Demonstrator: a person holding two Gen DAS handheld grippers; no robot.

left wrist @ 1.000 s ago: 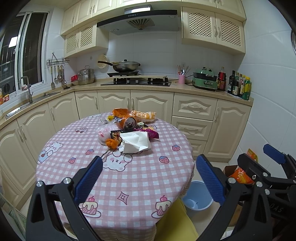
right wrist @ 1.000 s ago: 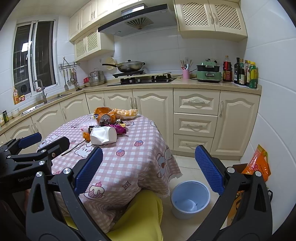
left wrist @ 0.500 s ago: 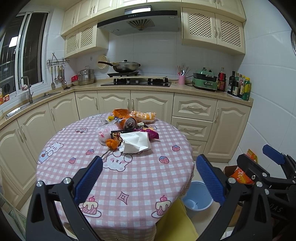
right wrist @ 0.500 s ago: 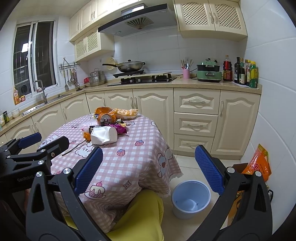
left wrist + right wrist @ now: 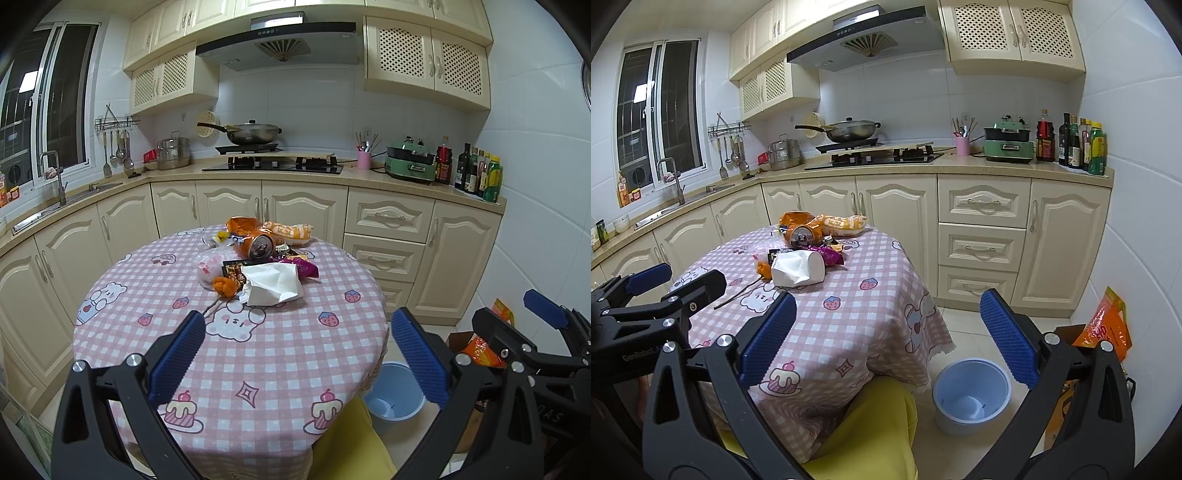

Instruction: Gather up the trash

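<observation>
Sideways, the can (image 5: 258, 245) on its side, mouth toward camera.

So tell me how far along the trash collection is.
Nothing looks done: the blue bin on the floor beside the table looks empty. Nothing is in hand either; the left hand-held gripper and right hand-held gripper are both open and short of the pile. Left to collect from the checked tablecloth: the white tissue, the orange can, the snack wrappers.
</observation>
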